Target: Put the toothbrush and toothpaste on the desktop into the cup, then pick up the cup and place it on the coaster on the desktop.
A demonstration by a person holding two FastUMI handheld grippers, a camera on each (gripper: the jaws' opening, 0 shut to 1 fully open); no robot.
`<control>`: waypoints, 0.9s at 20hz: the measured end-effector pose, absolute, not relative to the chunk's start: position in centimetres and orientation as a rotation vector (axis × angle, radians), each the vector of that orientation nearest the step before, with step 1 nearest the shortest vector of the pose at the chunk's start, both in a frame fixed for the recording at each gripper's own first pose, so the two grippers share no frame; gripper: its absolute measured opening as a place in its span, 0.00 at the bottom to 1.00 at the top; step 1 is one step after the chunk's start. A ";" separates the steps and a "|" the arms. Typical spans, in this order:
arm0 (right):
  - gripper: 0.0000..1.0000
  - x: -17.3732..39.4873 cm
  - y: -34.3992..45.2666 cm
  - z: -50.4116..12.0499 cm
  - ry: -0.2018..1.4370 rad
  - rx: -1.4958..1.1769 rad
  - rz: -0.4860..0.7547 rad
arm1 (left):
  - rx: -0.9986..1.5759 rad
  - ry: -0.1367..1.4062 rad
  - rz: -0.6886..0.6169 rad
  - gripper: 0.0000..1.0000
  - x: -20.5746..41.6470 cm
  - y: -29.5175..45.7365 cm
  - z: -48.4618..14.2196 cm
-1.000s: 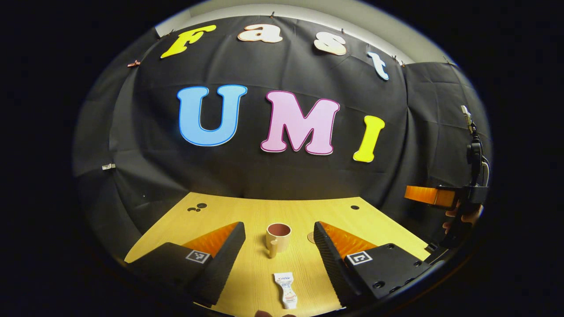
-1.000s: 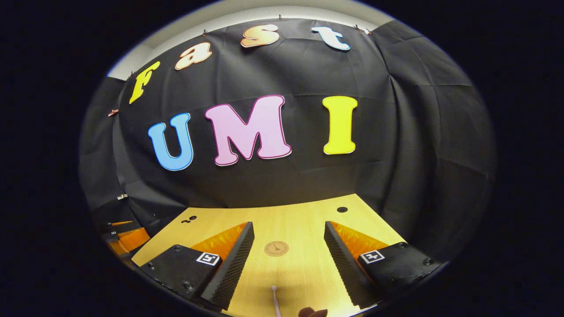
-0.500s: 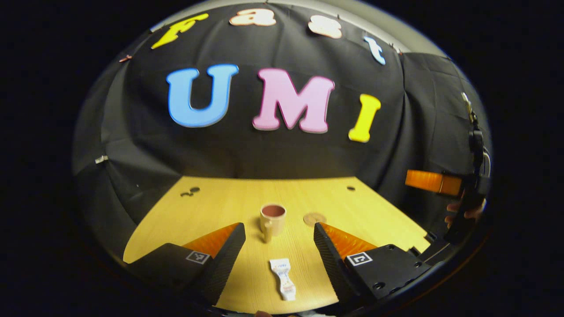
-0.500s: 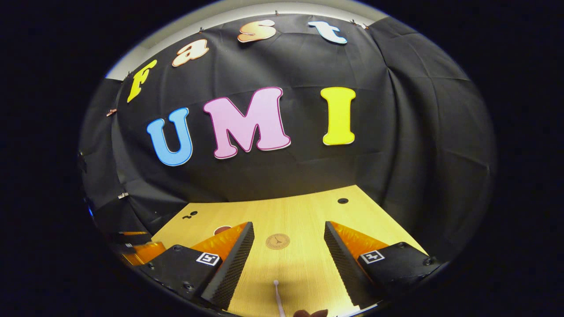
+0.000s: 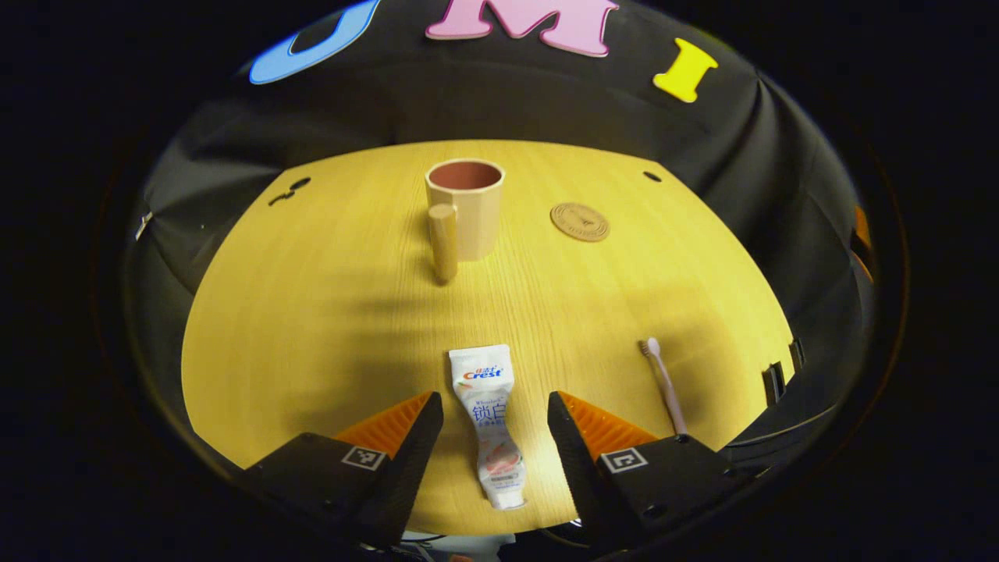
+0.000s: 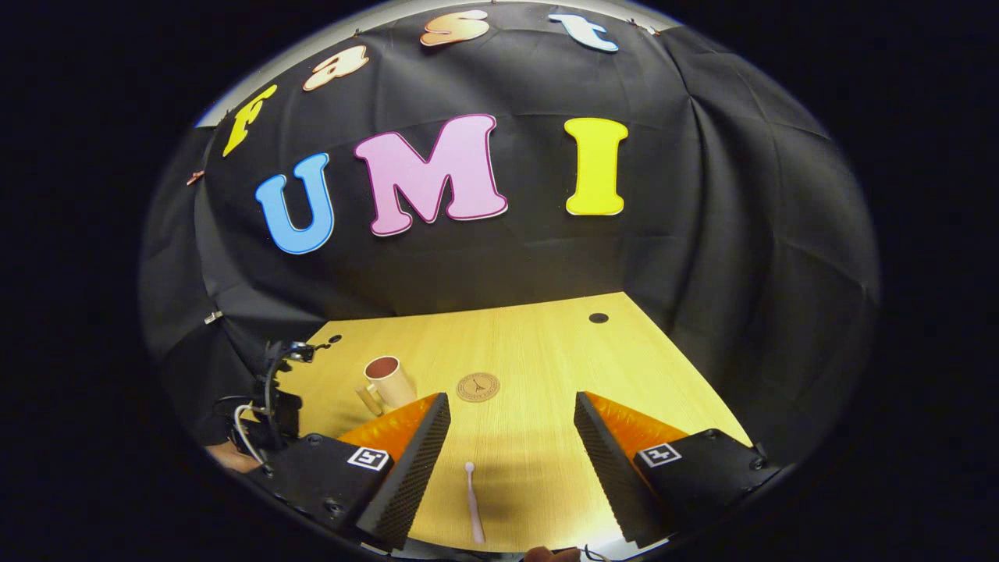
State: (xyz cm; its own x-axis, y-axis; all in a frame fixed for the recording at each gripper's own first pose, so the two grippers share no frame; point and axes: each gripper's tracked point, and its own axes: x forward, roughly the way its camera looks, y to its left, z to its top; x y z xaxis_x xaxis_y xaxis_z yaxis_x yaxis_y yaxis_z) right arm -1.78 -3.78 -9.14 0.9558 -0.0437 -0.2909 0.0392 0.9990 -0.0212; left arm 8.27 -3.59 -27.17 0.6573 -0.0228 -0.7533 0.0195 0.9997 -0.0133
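Left tongs (image 5: 495,406) wide apart, straddling the toothpaste tube (image 5: 489,423) lying flat on the desk (image 5: 312,312), nothing clamped yet. Right tongs (image 6: 511,425) also spread apart, empty, hanging over the toothbrush (image 6: 471,499), which lies lengthwise between them near the front edge.

Looks like the very start: grab the tube first. Best bet, probably: drop straight down so both pads land on the tube's narrower middle, not the fat crimped end, then squeeze gently since a soft tube will squash and could slip out sideways. Worth keeping the tube lengthwise between the pads so it tips cap-down into the cup (image 5: 465,207) without catching the rim. Cup opening not huge, so line up right above it before letting go. Handle points toward the camera in the left gripper view, so no bumping it on the way in.

Quick count of stuff on the desk:
- one toothpaste tube, near edge, between the left tongs
- one toothbrush, to the right of the tube, well apart from it, bristle head pointing away
- one beige cup, upright, empty, pinkish inside, toward the back
- one round coaster (image 5: 579,221), just right of the cup, not touching
- two tongs, both empty
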 end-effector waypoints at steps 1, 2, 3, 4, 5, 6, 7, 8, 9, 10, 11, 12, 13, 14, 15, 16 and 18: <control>0.98 -1.8 -3.9 -9.3 0.302 -0.013 -0.043 | -0.007 0.872 -0.011 0.82 8.7 -3.5 -27.7; 0.98 -1.8 -4.1 -9.3 0.309 -0.011 -0.046 | -0.005 0.882 -0.002 0.81 9.2 -3.4 -28.0; 0.99 -1.7 -4.5 -9.6 0.317 -0.011 -0.048 | 0.000 0.892 0.008 0.80 9.5 -3.2 -28.3; 0.99 -1.6 -4.7 -10.0 0.325 -0.018 -0.052 | 0.007 0.910 0.018 0.80 9.7 -3.2 -28.6; 0.98 -1.4 -4.9 -10.2 0.333 -0.026 -0.054 | 0.009 0.930 0.026 0.78 9.6 -3.2 -29.1; 0.99 -1.3 -5.2 -10.5 0.340 -0.031 -0.055 | 0.010 0.951 0.032 0.77 9.5 -3.2 -29.4; 0.99 -1.3 -5.4 -10.7 0.346 -0.032 -0.056 | 0.011 0.969 0.040 0.72 9.2 -3.2 -29.8; 0.99 -1.2 -5.5 -11.0 0.351 -0.030 -0.057 | 0.011 0.983 0.048 0.69 9.0 -3.1 -30.2; 0.99 -1.2 -5.5 -11.1 0.358 -0.026 -0.055 | 0.008 0.996 0.054 0.64 8.7 -3.2 -30.7; 0.98 -1.2 -5.5 -11.4 0.364 -0.021 -0.053 | 0.016 1.007 0.075 0.62 8.6 -2.9 -31.0; 0.99 -1.1 -5.5 -11.7 0.373 -0.019 -0.053 | 0.024 0.988 0.078 0.60 9.0 -2.6 -31.1; 0.99 -1.1 -5.3 -12.1 0.381 -0.020 -0.051 | 0.027 0.984 0.077 0.58 9.1 -2.7 -31.1; 0.98 -1.1 -5.1 -12.7 0.402 -0.026 -0.045 | 0.028 0.977 0.078 0.56 8.9 -2.7 -30.9; 0.98 -1.4 -4.8 -13.8 0.440 -0.034 -0.036 | 0.030 0.988 0.081 0.57 8.8 -2.8 -31.0; 0.98 -1.6 -4.4 -14.7 0.470 -0.039 -0.030 | 0.033 0.994 0.085 0.57 8.8 -2.8 -31.0; 0.98 -1.8 -3.9 -15.5 0.498 -0.039 -0.019 | 0.031 1.001 0.091 0.60 8.7 -2.8 -31.0; 0.98 -2.2 -3.1 -17.5 0.568 -0.052 0.007 | 0.035 1.014 0.088 0.55 8.7 -2.9 -31.0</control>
State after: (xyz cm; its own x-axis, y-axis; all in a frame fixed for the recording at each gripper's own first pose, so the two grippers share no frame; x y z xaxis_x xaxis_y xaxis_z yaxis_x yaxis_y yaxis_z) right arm -2.21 -3.09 -17.53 0.8432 -0.0076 -0.5376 -0.0212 0.9987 -0.0474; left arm 8.67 -2.92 -30.97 0.5254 0.0900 -0.8461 -0.0577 0.9959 0.0701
